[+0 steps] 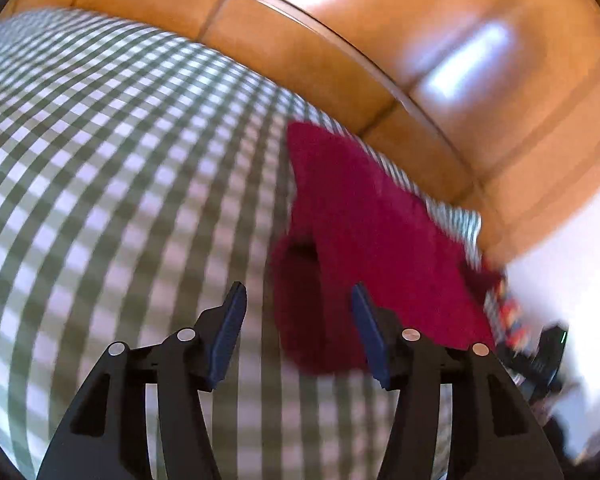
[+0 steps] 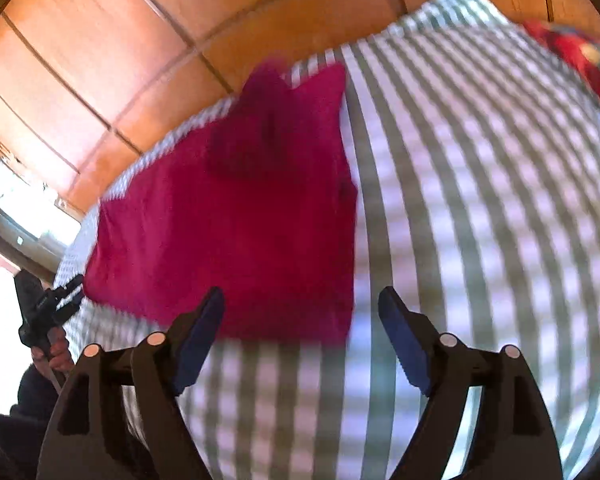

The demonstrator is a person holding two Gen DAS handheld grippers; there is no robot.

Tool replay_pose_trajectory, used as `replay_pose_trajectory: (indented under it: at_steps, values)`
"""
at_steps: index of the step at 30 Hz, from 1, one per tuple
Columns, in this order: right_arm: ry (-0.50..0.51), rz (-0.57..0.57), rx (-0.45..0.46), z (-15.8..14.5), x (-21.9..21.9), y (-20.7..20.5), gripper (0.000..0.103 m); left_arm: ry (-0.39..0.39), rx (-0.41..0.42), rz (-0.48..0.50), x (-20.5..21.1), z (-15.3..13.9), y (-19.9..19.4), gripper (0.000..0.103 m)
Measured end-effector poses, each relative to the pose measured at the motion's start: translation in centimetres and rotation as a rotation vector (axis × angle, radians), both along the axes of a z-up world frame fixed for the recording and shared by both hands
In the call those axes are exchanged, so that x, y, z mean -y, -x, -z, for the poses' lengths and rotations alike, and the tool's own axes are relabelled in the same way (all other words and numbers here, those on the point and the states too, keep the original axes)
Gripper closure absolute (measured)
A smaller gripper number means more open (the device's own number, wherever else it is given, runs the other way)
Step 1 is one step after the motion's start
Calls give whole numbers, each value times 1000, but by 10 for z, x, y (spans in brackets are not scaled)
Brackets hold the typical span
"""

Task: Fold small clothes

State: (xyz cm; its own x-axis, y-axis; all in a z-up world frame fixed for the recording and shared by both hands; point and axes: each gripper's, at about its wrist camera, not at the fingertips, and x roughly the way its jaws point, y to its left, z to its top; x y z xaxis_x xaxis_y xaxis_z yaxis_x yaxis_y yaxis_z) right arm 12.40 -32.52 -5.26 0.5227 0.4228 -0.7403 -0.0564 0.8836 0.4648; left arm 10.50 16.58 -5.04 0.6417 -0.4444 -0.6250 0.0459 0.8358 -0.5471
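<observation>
Green-and-white checked tablecloth [image 1: 100, 160] over the table, orange tiled floor [image 1: 380, 40] beyond its edge.

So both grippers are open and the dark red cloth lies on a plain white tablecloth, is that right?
Not quite. The tablecloth is not plain white: it is checked, green and white, as the right wrist view shows. The rest holds: the left gripper and the right gripper are both open with nothing between the pads, and the dark red cloth lies on the tablecloth.

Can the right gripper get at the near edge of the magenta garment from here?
Probably yes. The right gripper is open and empty, and the magenta garment lies flat on the checked cloth just ahead of its fingertips, with nothing between.
</observation>
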Motion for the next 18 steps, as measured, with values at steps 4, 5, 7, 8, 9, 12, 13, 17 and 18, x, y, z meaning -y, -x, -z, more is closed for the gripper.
replay_pose_trajectory:
  at_steps: [4,5,7,8,9,12,13,17,18]
  values:
    - [0,27,13,11,-8,1,47,-112,35,68,30,8,6,50]
    - [-14,35,15,12,-8,2,51,-132,45,66,34,8,4,58]
    - [-6,51,17,10,-11,0,71,-165,45,85,44,10,-5,82]
    - [5,50,13,9,-16,-4,76,-162,32,102,47,11,-9,90]
    - [18,44,8,9,-18,-3,80,-168,24,113,51,11,-9,91]
    - [50,21,12,3,-23,10,86,-204,46,142,55,3,2,95]
    - [58,11,13,1,-22,16,86,-207,54,150,53,1,9,95]
    - [94,-40,5,-2,-21,45,87,-202,50,181,45,1,47,96]
    - [107,-63,-4,0,-21,61,87,-206,43,187,45,3,54,96]
